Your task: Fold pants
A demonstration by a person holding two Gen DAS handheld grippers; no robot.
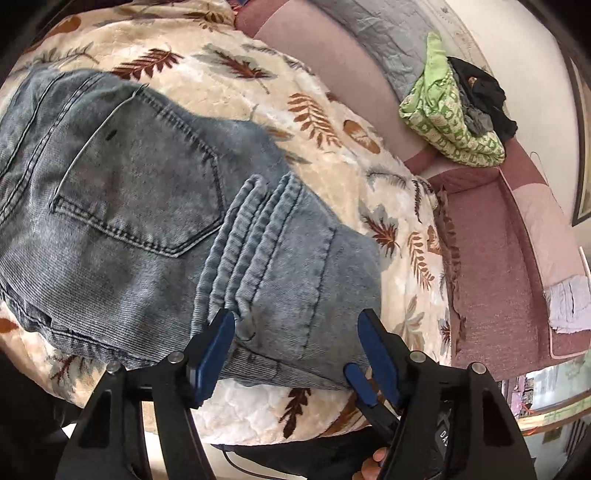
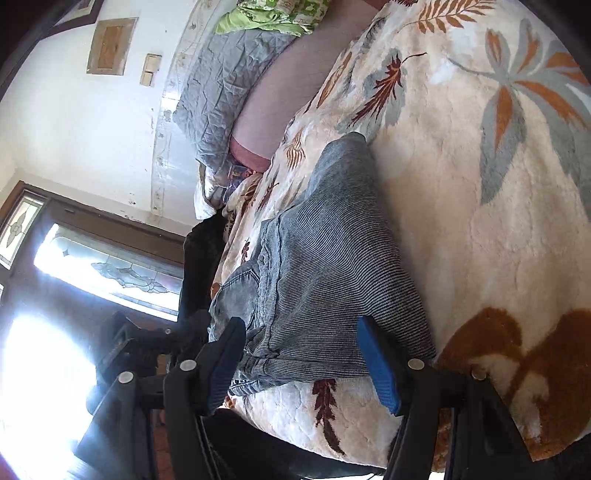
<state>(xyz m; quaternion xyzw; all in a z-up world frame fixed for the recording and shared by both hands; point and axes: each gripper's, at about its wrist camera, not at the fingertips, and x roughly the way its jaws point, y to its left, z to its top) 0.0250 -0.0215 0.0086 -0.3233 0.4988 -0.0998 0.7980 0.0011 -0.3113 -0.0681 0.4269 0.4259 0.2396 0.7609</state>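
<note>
So we've got two fisheye views, each riding on a gripper and looking out along its two fingers. Our left wrist view sits close above the jeans (image 1: 155,206), tilted steeply down, facing across the leaf-print blanket (image 1: 332,110) toward the pink sofa (image 1: 491,258) and a green cloth bundle (image 1: 443,125). Our right wrist view is rolled sideways and sits lower and flatter, right at the jeans' edge (image 2: 332,266), looking along the blanket (image 2: 480,184) with a stained-glass window (image 2: 110,266) off to the side. Both views share the jeans, the blanket and that green bundle (image 2: 280,14).
</note>
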